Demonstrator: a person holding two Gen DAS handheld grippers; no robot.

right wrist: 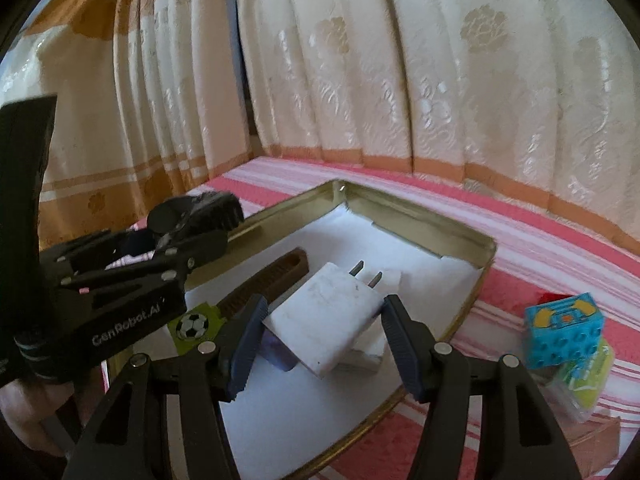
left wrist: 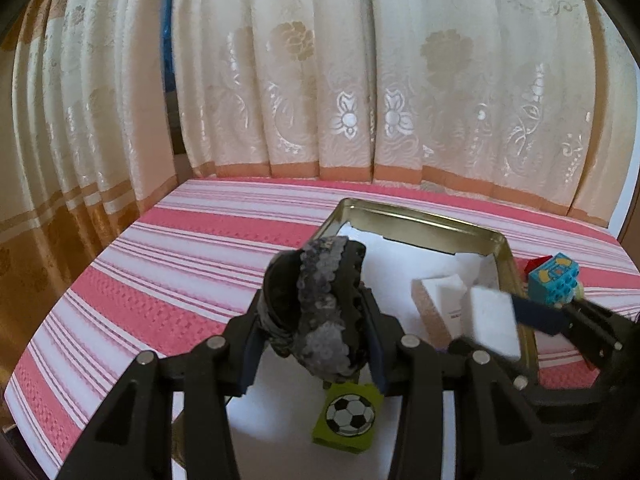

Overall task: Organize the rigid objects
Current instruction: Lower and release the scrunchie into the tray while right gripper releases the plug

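Note:
My left gripper (left wrist: 316,316) is shut on a black hair clip with a grey sequin band (left wrist: 320,304), held above the gold-rimmed tray (left wrist: 420,216). My right gripper (right wrist: 324,320) is shut on a white plug adapter (right wrist: 328,312), held over the same tray (right wrist: 460,236). The adapter also shows in the left wrist view (left wrist: 494,320). A green soccer-ball block (left wrist: 348,416) and a brown comb (right wrist: 272,276) lie in the tray on its white liner. The left gripper with the clip (right wrist: 200,208) shows at the left of the right wrist view.
A blue toy block (right wrist: 564,328) sits on a clear packet with yellow-green contents (right wrist: 588,384) on the pink striped cloth (left wrist: 160,264), right of the tray. A red piece (left wrist: 536,264) lies behind it. A small white box (left wrist: 440,304) rests in the tray. Cream curtains hang behind.

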